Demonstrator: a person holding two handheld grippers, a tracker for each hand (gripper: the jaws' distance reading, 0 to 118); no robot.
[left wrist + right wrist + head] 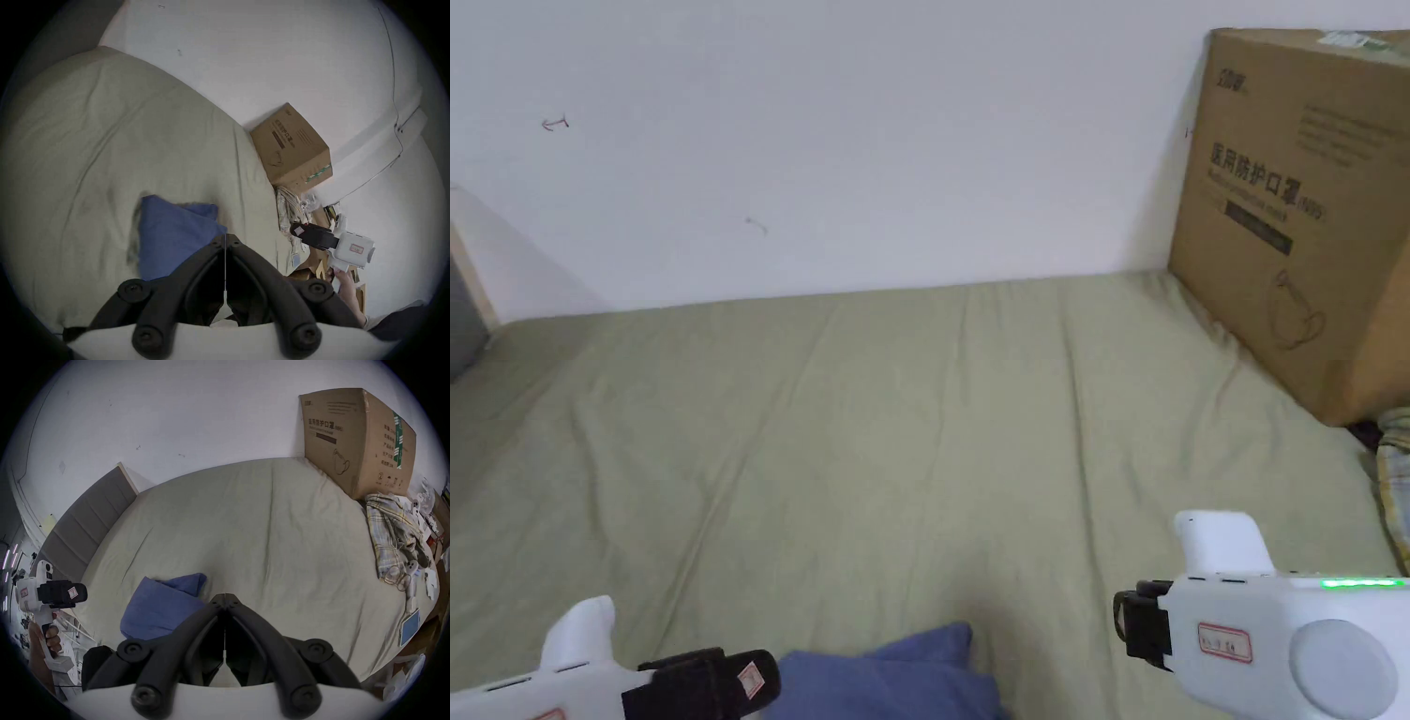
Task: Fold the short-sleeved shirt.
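Both grippers hover above the bed (900,422) with jaws closed tip to tip, holding nothing: the left gripper (225,237) and right gripper (225,596). The shirt (165,606), a blue bundle, lies at the near edge between them, long axis unclear.

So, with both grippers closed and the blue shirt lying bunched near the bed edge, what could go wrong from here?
1. The blue shirt lies crumpled, so a gripper might pinch several layers at once and the fold could come out uneven.
2. It sits close to the near edge of the bed sheet; a pull toward the person may drag it off.
3. The left gripper and right gripper are both shut, and must open before gripping.
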